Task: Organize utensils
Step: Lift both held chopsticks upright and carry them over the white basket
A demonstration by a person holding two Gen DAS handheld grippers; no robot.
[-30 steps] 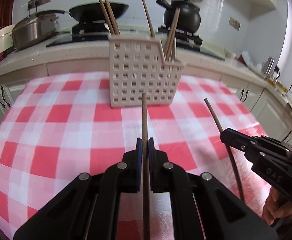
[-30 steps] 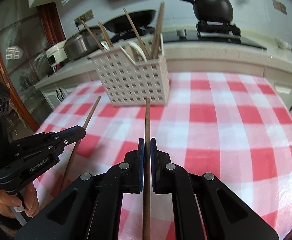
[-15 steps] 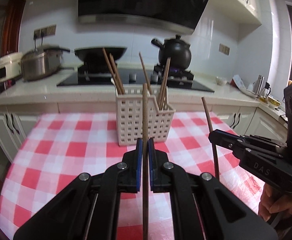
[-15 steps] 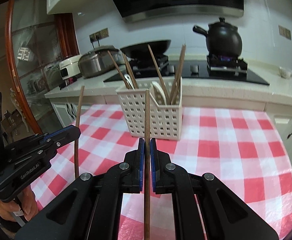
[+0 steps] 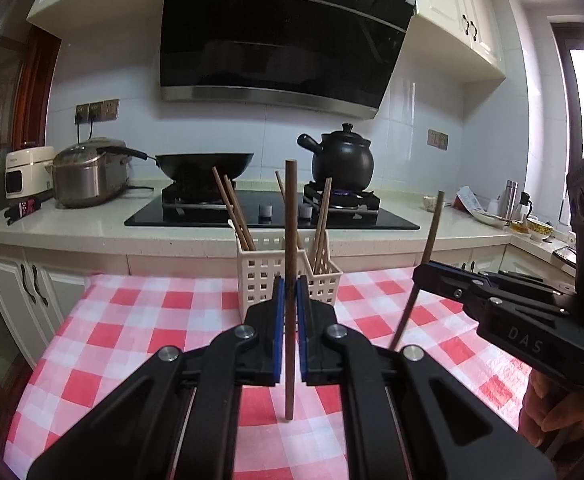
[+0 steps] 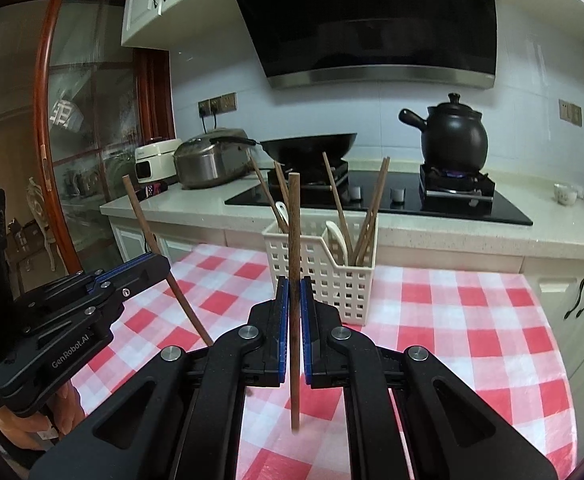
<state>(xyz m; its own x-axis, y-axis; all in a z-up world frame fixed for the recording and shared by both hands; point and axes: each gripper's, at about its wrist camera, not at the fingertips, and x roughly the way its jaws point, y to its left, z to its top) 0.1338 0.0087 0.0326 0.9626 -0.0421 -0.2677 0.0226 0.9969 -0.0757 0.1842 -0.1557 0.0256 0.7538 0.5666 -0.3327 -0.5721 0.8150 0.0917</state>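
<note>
My left gripper (image 5: 290,292) is shut on a brown wooden chopstick (image 5: 290,216) and holds it upright above the checked tablecloth. My right gripper (image 6: 294,292) is shut on a second chopstick (image 6: 294,224), also upright. Each gripper shows in the other's view: the right one (image 5: 423,270) with its chopstick (image 5: 429,236), the left one (image 6: 160,264) with its chopstick (image 6: 142,216). The white slotted utensil basket (image 5: 266,276) stands at the table's far edge, beyond both grippers; it also shows in the right wrist view (image 6: 331,276). It holds several chopsticks and a white spoon (image 6: 337,236).
The red-and-white checked table (image 5: 140,320) runs up to a kitchen counter (image 5: 92,232). On the counter are a hob with a black wok (image 5: 204,162), a black clay pot (image 5: 341,156), a steel cooker (image 5: 88,172) and small items at the right (image 5: 511,208).
Both grippers have risen and tilted up with their chopsticks, which now stand upright. The basket appears farther off and lower in both views.
</note>
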